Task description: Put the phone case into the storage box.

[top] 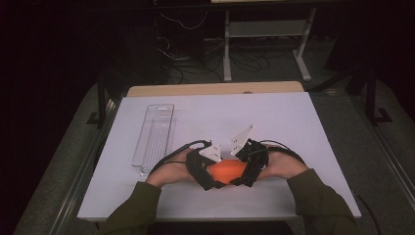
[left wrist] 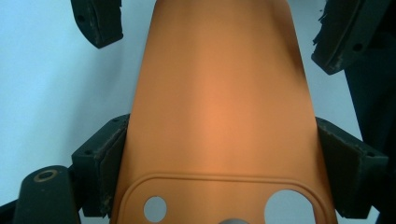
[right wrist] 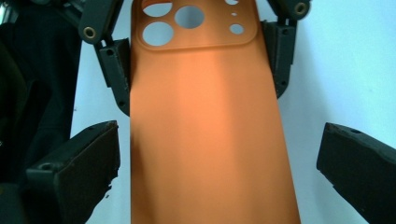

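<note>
My left claw (left wrist: 217, 161) squeezes the camera-hole end of the soft orange rubber phone case (left wrist: 219, 102). My right claw (right wrist: 219, 154) stands wide around the case's other end, pads not touching it. The case hangs between both claws, over the white counter (top: 293, 122).
</note>
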Motion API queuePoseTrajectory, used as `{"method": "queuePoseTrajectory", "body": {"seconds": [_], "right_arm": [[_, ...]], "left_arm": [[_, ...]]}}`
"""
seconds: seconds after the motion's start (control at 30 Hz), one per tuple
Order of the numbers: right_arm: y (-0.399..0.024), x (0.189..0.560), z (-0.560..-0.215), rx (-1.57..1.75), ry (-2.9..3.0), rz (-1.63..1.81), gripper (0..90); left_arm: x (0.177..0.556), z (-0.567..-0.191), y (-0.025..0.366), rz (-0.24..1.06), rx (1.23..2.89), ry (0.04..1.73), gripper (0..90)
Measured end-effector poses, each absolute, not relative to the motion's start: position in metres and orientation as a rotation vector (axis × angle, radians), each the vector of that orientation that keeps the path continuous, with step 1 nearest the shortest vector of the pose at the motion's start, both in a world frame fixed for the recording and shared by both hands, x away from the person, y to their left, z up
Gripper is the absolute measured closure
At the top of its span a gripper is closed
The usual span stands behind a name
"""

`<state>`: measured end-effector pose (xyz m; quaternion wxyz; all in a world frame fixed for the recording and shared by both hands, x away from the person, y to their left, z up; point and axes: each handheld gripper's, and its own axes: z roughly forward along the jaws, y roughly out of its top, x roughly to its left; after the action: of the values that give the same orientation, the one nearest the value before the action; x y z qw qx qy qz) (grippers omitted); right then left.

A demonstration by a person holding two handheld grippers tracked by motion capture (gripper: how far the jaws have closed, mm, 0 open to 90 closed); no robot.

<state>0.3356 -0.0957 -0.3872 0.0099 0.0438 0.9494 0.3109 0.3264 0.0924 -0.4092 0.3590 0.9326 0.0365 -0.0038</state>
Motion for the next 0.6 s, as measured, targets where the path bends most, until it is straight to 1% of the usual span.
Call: {"method": "queuePoseTrajectory", "body": {"seconds": [0.17, 0.43, 0.6], "right_arm": [[-0.101, 0.339, -0.386, 0.219, 2.933, 1.003, 0.0], [-0.109, 0.344, -0.384, 0.317, 2.875, 1.024, 0.0], [-0.112, 0.345, -0.381, 0.322, 2.845, 1.047, 0.0]], "left_arm": [[0.33, -0.407, 0.096, 0.007, 2.391, 0.117, 14.5], [0.332, -0.409, 0.098, 0.039, 2.382, 0.219, 14.5], [0.333, -0.409, 0.1, 0.053, 2.394, 0.258, 14.6]]}}
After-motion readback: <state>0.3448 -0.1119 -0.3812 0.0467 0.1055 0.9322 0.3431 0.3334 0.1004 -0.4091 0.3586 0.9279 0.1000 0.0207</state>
